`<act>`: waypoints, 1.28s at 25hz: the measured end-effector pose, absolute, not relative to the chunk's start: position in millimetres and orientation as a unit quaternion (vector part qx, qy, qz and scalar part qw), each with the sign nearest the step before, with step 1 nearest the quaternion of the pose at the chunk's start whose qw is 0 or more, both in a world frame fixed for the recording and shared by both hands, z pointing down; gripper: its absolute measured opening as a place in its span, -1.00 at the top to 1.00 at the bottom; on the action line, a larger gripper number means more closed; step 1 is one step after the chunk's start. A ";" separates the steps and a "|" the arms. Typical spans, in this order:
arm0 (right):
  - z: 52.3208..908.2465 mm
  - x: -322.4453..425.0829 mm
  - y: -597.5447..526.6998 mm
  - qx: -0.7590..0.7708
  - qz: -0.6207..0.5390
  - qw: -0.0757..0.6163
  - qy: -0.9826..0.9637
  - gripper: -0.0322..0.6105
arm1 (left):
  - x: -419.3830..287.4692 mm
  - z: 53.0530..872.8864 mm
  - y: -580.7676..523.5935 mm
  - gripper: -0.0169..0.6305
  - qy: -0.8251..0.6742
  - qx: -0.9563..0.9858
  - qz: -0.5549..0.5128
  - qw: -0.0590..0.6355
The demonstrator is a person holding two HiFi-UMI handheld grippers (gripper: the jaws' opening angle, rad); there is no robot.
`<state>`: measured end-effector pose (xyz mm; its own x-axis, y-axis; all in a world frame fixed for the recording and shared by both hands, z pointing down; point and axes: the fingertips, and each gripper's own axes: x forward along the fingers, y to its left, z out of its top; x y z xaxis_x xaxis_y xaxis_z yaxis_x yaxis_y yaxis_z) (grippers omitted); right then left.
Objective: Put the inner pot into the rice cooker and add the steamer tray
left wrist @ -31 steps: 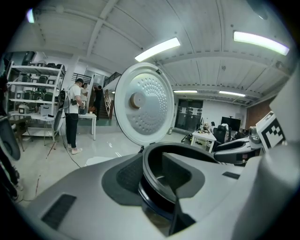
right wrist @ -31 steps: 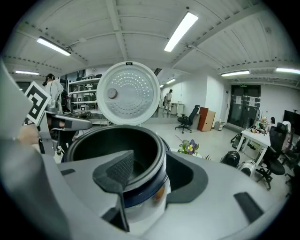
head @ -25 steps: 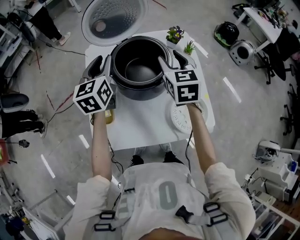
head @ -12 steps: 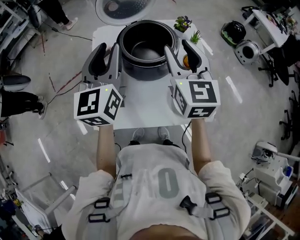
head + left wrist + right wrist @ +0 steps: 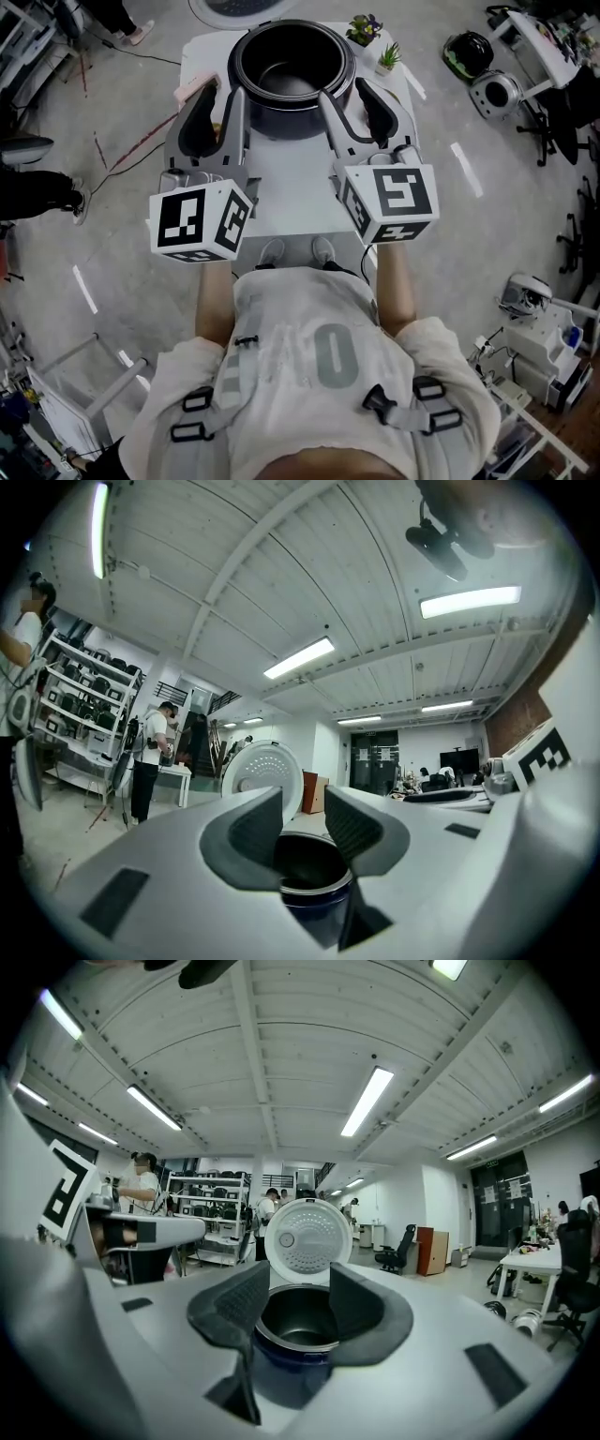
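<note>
The rice cooker (image 5: 291, 98) stands at the far end of the white table (image 5: 291, 183), its white lid (image 5: 246, 7) swung open behind it. The black inner pot (image 5: 292, 66) sits inside it. My left gripper (image 5: 214, 117) hangs raised over the table's left side, short of the cooker, open and empty. My right gripper (image 5: 361, 111) is level with it on the right; its jaws have just closed a little and stand open with nothing between them. Both gripper views look between the jaws at the pot (image 5: 314, 869) (image 5: 298, 1321). The steamer tray is out of sight.
Two small potted plants (image 5: 364, 28) (image 5: 386, 58) stand at the table's far right corner. A pink object (image 5: 192, 89) lies at the left edge. Helmets (image 5: 466, 52) and chairs sit on the floor to the right. People stand by shelves (image 5: 211, 1218).
Both grippers have drawn back from the sides of the cooker toward me and risen. The perforated white tray seen on the table's right side earlier is now covered by the right gripper.
</note>
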<state>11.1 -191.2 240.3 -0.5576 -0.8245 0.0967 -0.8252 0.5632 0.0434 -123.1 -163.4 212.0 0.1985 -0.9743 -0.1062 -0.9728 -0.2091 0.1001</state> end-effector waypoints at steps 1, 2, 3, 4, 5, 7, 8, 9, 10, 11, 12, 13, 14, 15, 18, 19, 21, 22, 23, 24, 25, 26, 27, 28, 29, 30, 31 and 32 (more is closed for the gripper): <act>239.0 13.3 -190.8 0.467 0.002 0.053 -0.882 0.28 | -121.6 212.2 -163.4 0.55 -0.628 0.774 -0.072 0.008; 237.9 16.6 -191.3 0.468 -0.001 0.053 -0.882 0.28 | -118.6 213.6 -164.0 0.55 -0.627 0.776 -0.070 0.012; 238.0 21.4 -192.4 0.468 -0.003 0.053 -0.882 0.28 | -113.6 216.6 -165.3 0.55 -0.625 0.778 -0.067 0.018; 240.2 27.9 -193.5 0.470 -0.004 0.056 -0.881 0.28 | -106.4 221.6 -167.1 0.55 -0.622 0.780 -0.060 0.024; 245.0 36.0 -194.3 0.472 -0.005 0.061 -0.879 0.28 | -97.4 228.9 -168.8 0.55 -0.620 0.783 -0.051 0.031; 261.9 55.1 -194.6 0.476 -0.008 0.084 -0.876 0.28 | -75.8 249.9 -171.2 0.55 -0.614 0.787 -0.026 0.044; 273.1 64.8 -194.3 0.476 -0.009 0.099 -0.874 0.28 | -64.4 262.1 -172.1 0.55 -0.611 0.790 -0.012 0.050; 285.0 74.7 -193.7 0.476 -0.007 0.114 -0.872 0.28 | -53.1 274.7 -173.2 0.55 -0.607 0.793 0.001 0.056; 297.1 85.4 -192.8 0.477 -0.002 0.129 -0.869 0.28 | -41.7 287.5 -174.6 0.55 -0.603 0.795 0.014 0.064; 309.3 97.8 -191.4 0.478 0.005 0.141 -0.867 0.28 | -29.6 300.6 -176.1 0.55 -0.599 0.797 0.025 0.072; 321.4 111.9 -189.7 0.481 0.013 0.152 -0.863 0.28 | -16.8 313.8 -177.4 0.55 -0.595 0.799 0.036 0.081; 333.7 127.5 -188.0 0.485 0.021 0.163 -0.859 0.28 | -3.6 327.2 -178.4 0.55 -0.592 0.799 0.045 0.091; 346.4 143.2 -186.3 0.489 0.030 0.173 -0.854 0.28 | 9.1 341.0 -179.2 0.55 -0.590 0.800 0.054 0.100; 360.0 157.9 -185.0 0.493 0.040 0.182 -0.850 0.28 | 20.3 355.4 -179.8 0.55 -0.587 0.799 0.062 0.111; 404.8 192.7 -183.2 0.500 0.074 0.210 -0.837 0.28 | 44.3 401.0 -181.1 0.55 -0.582 0.796 0.085 0.145; 420.1 202.8 -183.1 0.501 0.085 0.220 -0.833 0.28 | 51.4 416.5 -181.5 0.55 -0.580 0.794 0.095 0.156; 449.9 223.5 -182.9 0.503 0.105 0.239 -0.824 0.28 | 67.9 446.2 -181.7 0.55 -0.576 0.790 0.122 0.174; 464.2 233.5 -182.8 0.504 0.115 0.248 -0.819 0.28 | 76.7 459.6 -181.6 0.55 -0.572 0.788 0.136 0.181; 478.3 242.4 -182.3 0.505 0.126 0.257 -0.814 0.28 | 84.9 472.3 -181.2 0.55 -0.568 0.787 0.147 0.188; 492.5 250.1 -181.3 0.507 0.138 0.265 -0.809 0.28 | 91.6 484.6 -180.7 0.55 -0.565 0.786 0.156 0.197; 506.4 256.5 -179.9 0.508 0.151 0.272 -0.803 0.27 | 96.4 496.7 -180.3 0.55 -0.562 0.784 0.165 0.207; 519.2 261.5 -178.5 0.510 0.164 0.277 -0.797 0.27 | 99.3 508.3 -180.3 0.55 -0.560 0.781 0.173 0.215; 530.5 265.4 -177.2 0.512 0.177 0.280 -0.792 0.25 | 100.6 519.3 -180.5 0.55 -0.561 0.777 0.182 0.222; 540.0 268.7 -175.5 0.514 0.189 0.281 -0.788 0.23 | 100.8 529.3 -180.4 0.55 -0.562 0.772 0.190 0.228; 548.0 271.7 -173.3 0.514 0.199 0.283 -0.785 0.23 | 100.5 538.4 -179.5 0.55 -0.564 0.766 0.198 0.235; 554.8 274.8 -170.9 0.514 0.205 0.286 -0.783 0.23 | 100.1 546.4 -177.9 0.55 -0.567 0.761 0.203 0.243; 560.5 277.8 -168.6 0.513 0.211 0.289 -0.781 0.23 | 99.6 553.4 -176.1 0.55 -0.569 0.756 0.205 0.252; 565.6 280.4 -166.5 0.512 0.216 0.291 -0.779 0.23 | 98.7 559.6 -174.4 0.55 -0.570 0.751 0.207 0.261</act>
<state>280.4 -166.5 565.6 -0.3058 -0.6717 0.6748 -0.9232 0.3826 -0.0376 98.7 -174.4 559.6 0.2644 -0.7481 0.6087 -0.9643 -0.2143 0.1555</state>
